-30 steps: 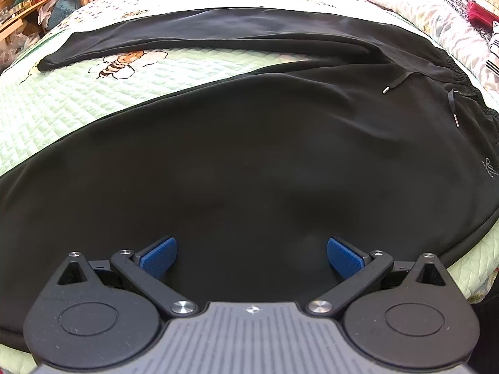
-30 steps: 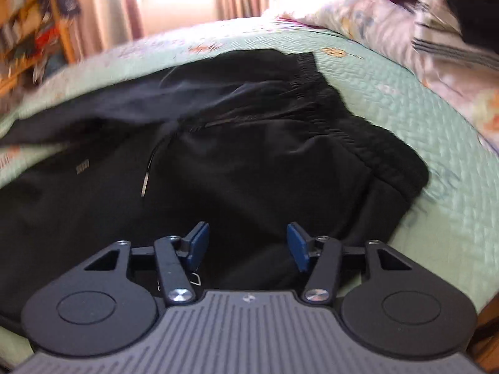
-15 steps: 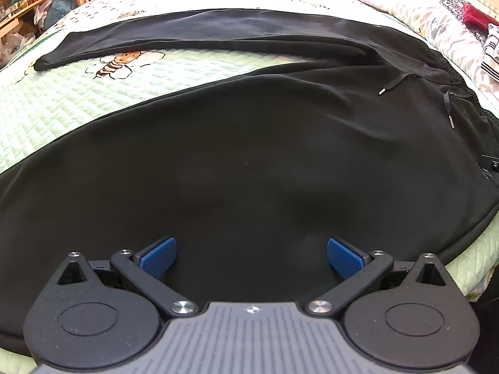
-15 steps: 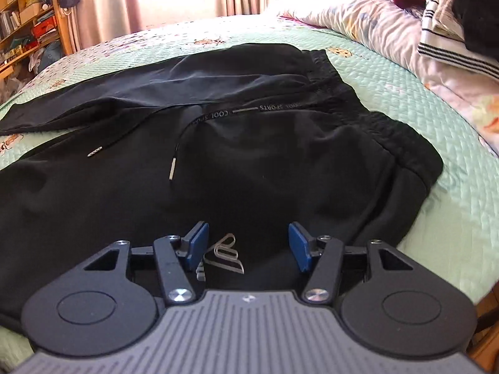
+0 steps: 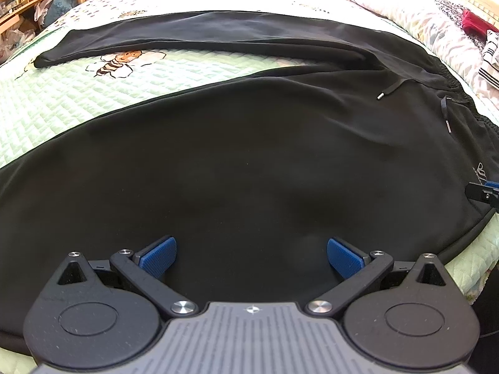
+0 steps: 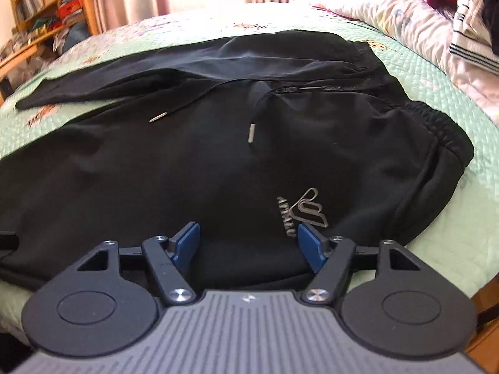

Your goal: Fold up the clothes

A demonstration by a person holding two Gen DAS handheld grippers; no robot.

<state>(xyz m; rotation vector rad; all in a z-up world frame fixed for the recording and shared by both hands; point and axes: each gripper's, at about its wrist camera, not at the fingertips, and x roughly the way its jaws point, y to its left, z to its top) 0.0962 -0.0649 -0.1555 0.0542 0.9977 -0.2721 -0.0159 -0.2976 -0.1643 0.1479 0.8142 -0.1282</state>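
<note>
Black track trousers [image 5: 249, 162] lie spread flat on a pale green quilted bed [image 5: 62, 106], legs apart and pointing left. The near leg fills the left wrist view; the far leg [image 5: 187, 37] lies behind. My left gripper [image 5: 251, 257] is open just above the near leg's lower edge, nothing between its blue pads. In the right wrist view the trousers [image 6: 156, 171] show their elastic waistband [image 6: 436, 124], two drawstrings [image 6: 251, 131] and a silver logo [image 6: 304, 213]. My right gripper [image 6: 248, 244] is open over the hip area beside that logo. Its tip [image 5: 485, 188] shows at the left view's right edge.
Pillows and folded striped clothes [image 6: 467, 46] are stacked at the right end of the bed. Wooden shelves [image 6: 46, 6] full of items stand beyond the bed at the far left. A bee print [image 5: 118, 62] marks the quilt between the legs. The bed's near edge lies just under both grippers.
The right gripper has swung left and lifted slightly, so the silver logo has moved from between its pads to the right pad's side. The left gripper has barely shifted.
</note>
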